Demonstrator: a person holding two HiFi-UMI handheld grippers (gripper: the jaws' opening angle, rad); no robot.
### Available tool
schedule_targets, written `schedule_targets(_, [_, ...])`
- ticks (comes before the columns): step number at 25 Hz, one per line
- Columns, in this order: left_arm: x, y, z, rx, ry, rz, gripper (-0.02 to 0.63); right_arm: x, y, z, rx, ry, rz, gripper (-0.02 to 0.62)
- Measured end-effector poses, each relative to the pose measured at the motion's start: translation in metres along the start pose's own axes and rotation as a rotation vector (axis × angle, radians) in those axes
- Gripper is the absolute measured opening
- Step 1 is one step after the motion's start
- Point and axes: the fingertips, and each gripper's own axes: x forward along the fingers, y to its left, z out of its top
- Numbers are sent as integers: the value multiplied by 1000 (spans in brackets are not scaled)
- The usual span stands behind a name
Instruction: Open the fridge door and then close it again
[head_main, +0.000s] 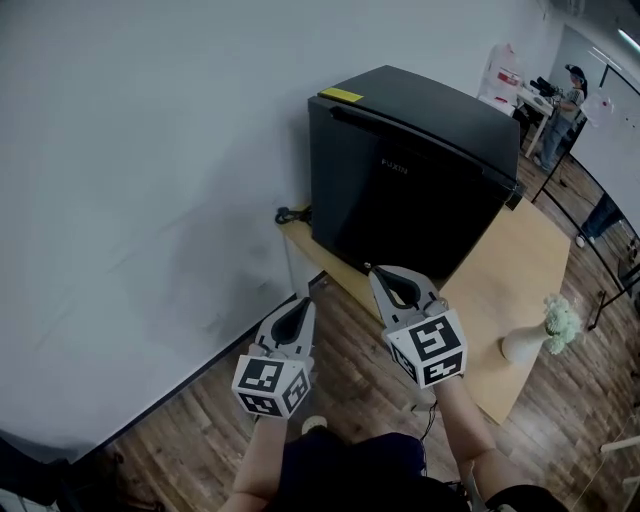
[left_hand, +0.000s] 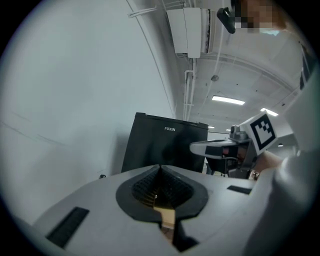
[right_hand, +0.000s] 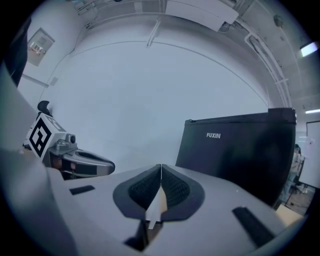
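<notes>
Just short of the black fridge (head_main: 410, 180), door shut, on the wooden tabletop (head_main: 520, 260) by the wall (head_main: 150, 150), my left claw (head_main: 306, 302) and right claw (head_main: 375, 271) hover pressed together, empty; the door's edges blur into its dark front.

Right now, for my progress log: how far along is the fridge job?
Done: nothing visible; the fridge door sits shut. In hand: left tongs and right tongs, closed and empty, hover short of it. Left: opening and closing, unless already done; cannot tell.
</notes>
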Motion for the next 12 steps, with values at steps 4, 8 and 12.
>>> schedule_targets(4, [22, 6, 14, 12, -10, -60, 6, 14, -16, 21, -67, 14, -31, -9])
schedule_targets(8, [43, 9, 26, 19, -17, -119, 6, 30, -37, 42, -162, 51, -69, -8])
schedule_targets(12, [57, 11, 35, 25, -17, -170, 6, 44, -55, 65, -223, 71, -99, -8])
